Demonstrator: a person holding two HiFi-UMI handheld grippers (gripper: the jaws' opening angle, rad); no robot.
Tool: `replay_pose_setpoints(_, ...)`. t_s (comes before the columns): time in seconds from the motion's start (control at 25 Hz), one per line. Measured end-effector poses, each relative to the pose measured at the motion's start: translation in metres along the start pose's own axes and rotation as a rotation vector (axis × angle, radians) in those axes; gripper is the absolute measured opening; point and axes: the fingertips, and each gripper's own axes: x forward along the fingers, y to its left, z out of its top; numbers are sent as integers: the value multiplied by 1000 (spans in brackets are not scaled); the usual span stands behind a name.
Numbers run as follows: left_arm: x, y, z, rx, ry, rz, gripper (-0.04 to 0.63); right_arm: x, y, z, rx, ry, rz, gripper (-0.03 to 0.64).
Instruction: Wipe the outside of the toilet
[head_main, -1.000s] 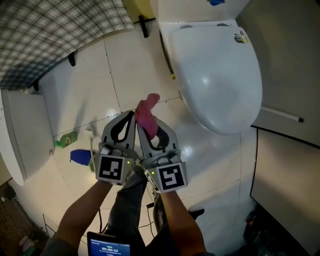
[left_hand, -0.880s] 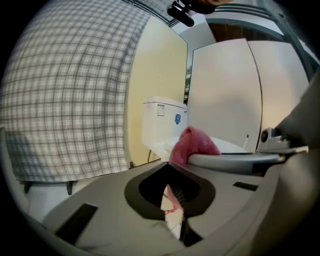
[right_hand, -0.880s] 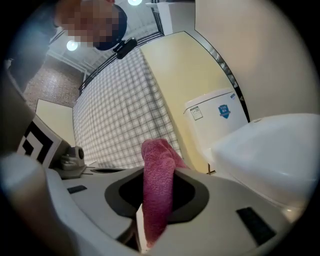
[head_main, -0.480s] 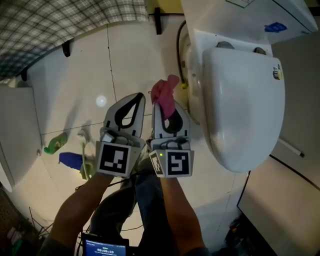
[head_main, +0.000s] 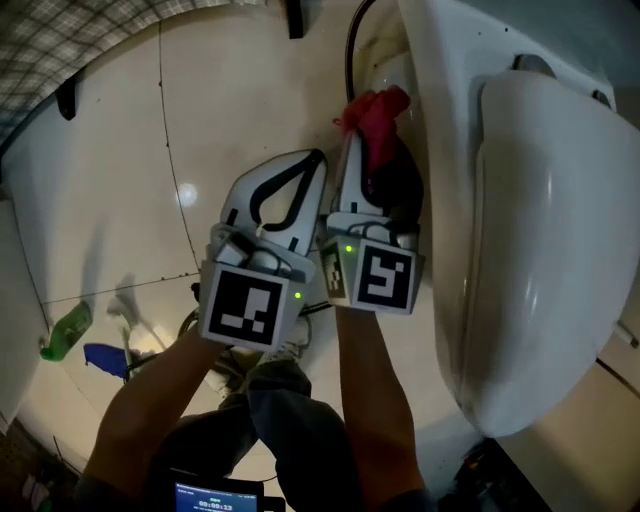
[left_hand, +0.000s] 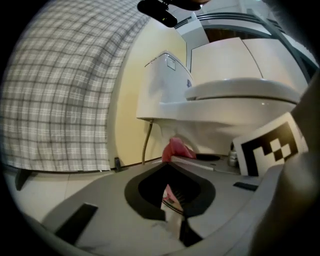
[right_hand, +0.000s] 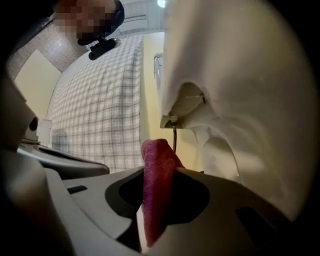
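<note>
The right gripper (head_main: 368, 150) is closed tight on a pink cloth (head_main: 379, 114), which it holds just beside the outer side of the toilet (head_main: 530, 250), under the bowl. The left gripper (head_main: 312, 165) has its jaws together, holding nothing.

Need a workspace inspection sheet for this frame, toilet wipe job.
Surface: pale tiled floor, glossy.
Job's things: white toilet, lid down; pink cloth close beside the bowl's outside, contact unclear.
Clutter: green bottle and blue item on the floor.
Grippers: left gripper shut, empty; right gripper shut on the pink cloth.
Cables: hose behind the toilet.
Surroundings: plaid curtain, yellow wall.
</note>
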Motion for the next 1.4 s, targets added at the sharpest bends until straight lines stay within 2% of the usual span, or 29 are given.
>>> replay_pose_setpoints(0.12,17,-14,-22,-6,-4,-29,6,-4,-18,-10,-41,-20,-21,87)
replay_pose_setpoints(0.24,18,-34,-28,-21,1,-58,6,-39,-25,-26,-36,19,-52,87)
replay_pose_setpoints(0.44,-13,-79,-31,-40,54,-131,6,-131,-34,-40,-2,129,-140,87)
replay_pose_setpoints(0.6,-39,-103,-35,-60,99,-163,6,-185,-24,-43,-2,207,-145,87)
replay_pose_setpoints(0.72,-49,-113,-40,-87,129,-173,6,-196,-19,-41,0,229,-142,87)
replay_pose_setpoints(0.92,-35,-96,-47,-85,129,-149,6,-155,-9,-44,-13,186,-76,87)
replay_pose_setpoints(1.12,11,-42,-70,-74,142,-48,8,-77,-6,-73,-17,150,7,87)
replay_pose_setpoints(1.24,42,-7,-72,-55,114,-1,8,-28,-12,-87,-17,122,23,87)
replay_pose_setpoints(1.4,78,17,-79,-5,91,8,8,27,-26,-107,26,88,22,87)
